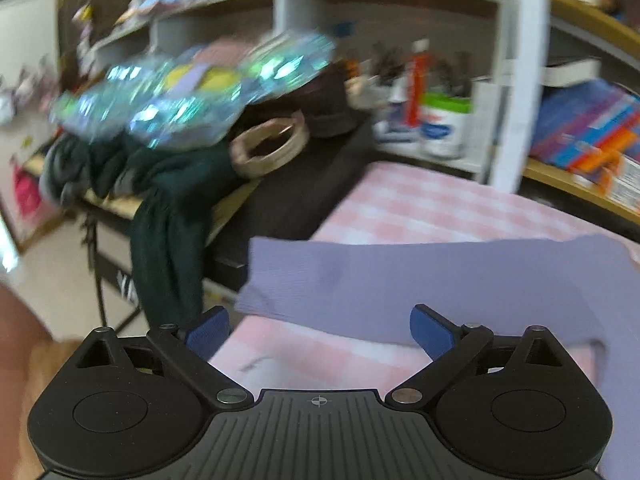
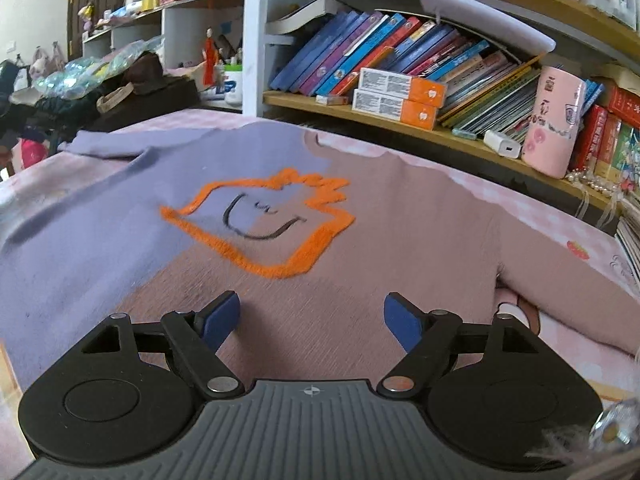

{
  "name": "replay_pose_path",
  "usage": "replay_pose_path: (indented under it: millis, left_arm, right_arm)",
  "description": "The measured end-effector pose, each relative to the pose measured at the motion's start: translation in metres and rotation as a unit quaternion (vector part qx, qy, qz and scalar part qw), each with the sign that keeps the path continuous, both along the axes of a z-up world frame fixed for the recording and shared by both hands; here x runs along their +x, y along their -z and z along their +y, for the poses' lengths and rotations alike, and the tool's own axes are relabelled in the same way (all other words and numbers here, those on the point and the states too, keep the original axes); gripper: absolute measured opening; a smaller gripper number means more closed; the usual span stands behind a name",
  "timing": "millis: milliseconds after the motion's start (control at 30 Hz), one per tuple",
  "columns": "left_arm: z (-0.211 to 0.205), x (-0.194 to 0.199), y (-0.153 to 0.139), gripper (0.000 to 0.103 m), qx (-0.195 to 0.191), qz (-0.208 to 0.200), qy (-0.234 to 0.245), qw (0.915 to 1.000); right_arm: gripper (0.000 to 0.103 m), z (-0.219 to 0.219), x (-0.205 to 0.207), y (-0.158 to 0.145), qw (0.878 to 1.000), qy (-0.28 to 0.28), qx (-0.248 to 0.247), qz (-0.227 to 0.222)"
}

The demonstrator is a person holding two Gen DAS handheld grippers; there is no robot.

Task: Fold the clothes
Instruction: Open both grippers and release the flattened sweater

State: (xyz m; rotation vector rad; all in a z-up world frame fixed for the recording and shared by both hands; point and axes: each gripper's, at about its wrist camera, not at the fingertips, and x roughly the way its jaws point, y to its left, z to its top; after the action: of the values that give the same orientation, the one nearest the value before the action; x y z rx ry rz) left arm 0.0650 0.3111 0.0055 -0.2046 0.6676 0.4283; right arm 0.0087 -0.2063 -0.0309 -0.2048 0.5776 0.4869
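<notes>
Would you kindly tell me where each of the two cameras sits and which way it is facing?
Left wrist: on the left gripper, jaws open, looking over the sweater sleeve's end toward a cluttered side table; a blurred bit of the person shows lower left.
Right wrist: on the right gripper, jaws open, looking across the sweater's orange face design toward a bookshelf.
Shared: the sweater, the pink checked cloth, the side table.

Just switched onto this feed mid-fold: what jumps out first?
A two-tone sweater, lilac on one half and dusty pink on the other, lies spread flat on the pink checked cloth, with an orange outlined smiley patch at its centre. Behind it runs a shelf crammed with leaning books. Both tongs hang open and empty.
</notes>
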Motion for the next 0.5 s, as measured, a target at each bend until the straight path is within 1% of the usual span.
replay_pose_path:
  millis: [100, 167, 200, 233, 300, 333, 433, 467, 500]
  left_arm:
    - [0.021, 0.006, 0.007, 0.097, -0.048, -0.005, -0.036, 0.9982]
    - [0.033, 0.009, 0.012, 0.093, -0.080, -0.011, -0.056, 0.9952]
    - [0.036, 0.010, 0.014, 0.086, -0.088, -0.013, -0.062, 0.9941]
    - [0.037, 0.010, 0.015, 0.073, -0.090, -0.014, -0.069, 0.9935]
    - [0.039, 0.011, 0.018, 0.054, -0.091, -0.017, -0.082, 0.9923]
    - [0.039, 0.011, 0.020, 0.052, -0.092, -0.019, -0.088, 0.9916]
    - [0.040, 0.013, 0.023, 0.050, -0.096, -0.017, -0.096, 0.9906]
    - [0.039, 0.012, 0.022, 0.047, -0.094, -0.019, -0.099, 0.9905]
    - [0.039, 0.012, 0.021, 0.034, -0.092, -0.021, -0.101, 0.9904]
  right_arm:
    - [0.078, -0.002, -0.003, 0.000, 1.000, 0.004, 0.003, 0.002]
    - [0.078, -0.003, -0.004, 0.000, 1.000, 0.007, 0.005, 0.003]
    - [0.078, -0.003, -0.005, 0.000, 1.000, 0.008, 0.005, 0.004]
    - [0.078, -0.003, -0.005, 0.000, 1.000, 0.009, 0.005, 0.004]
    - [0.078, -0.004, -0.006, 0.000, 1.000, 0.009, 0.006, 0.004]
    - [0.078, -0.004, -0.007, 0.000, 1.000, 0.010, 0.007, 0.005]
    - [0.079, -0.008, -0.009, 0.000, 1.000, 0.015, 0.014, 0.008]
    - [0.080, -0.009, -0.009, -0.001, 1.000, 0.017, 0.017, 0.009]
    - [0.080, -0.010, -0.009, -0.001, 1.000, 0.019, 0.019, 0.010]
